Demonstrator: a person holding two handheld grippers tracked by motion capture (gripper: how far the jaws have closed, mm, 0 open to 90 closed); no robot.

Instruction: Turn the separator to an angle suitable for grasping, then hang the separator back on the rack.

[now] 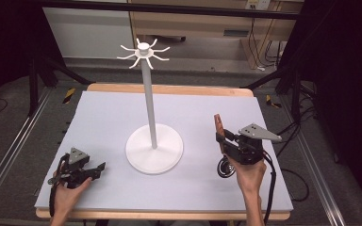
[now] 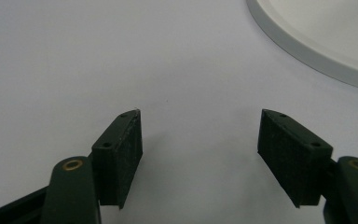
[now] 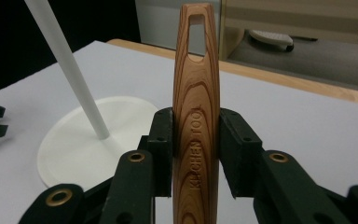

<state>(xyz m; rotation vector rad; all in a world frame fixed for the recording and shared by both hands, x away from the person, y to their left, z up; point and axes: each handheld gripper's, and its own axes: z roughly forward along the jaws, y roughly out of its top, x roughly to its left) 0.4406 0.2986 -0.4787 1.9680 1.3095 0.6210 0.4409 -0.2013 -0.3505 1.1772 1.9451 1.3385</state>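
Note:
A white stand (image 1: 149,103) with a round base (image 1: 154,149) rises from the middle of the mat, its top ringed with curved hooks (image 1: 143,52). My right gripper (image 1: 226,139) is right of the base, shut on a wooden kitchen tool handle (image 1: 218,127). In the right gripper view the handle (image 3: 196,121) stands upright between the jaws of the gripper (image 3: 196,154), its hanging slot at the top. The tool's dark metal end (image 1: 225,168) hangs below the hand. My left gripper (image 1: 96,169) rests low at the mat's left front, open (image 2: 200,149) with nothing between its jaws.
A pale mat (image 1: 108,117) covers the wooden table (image 1: 169,89). The stand's base rim (image 2: 307,51) lies ahead and to the right of the left jaws. The stand's pole (image 3: 70,70) leans across the right gripper view's left side. Black frame legs flank the table.

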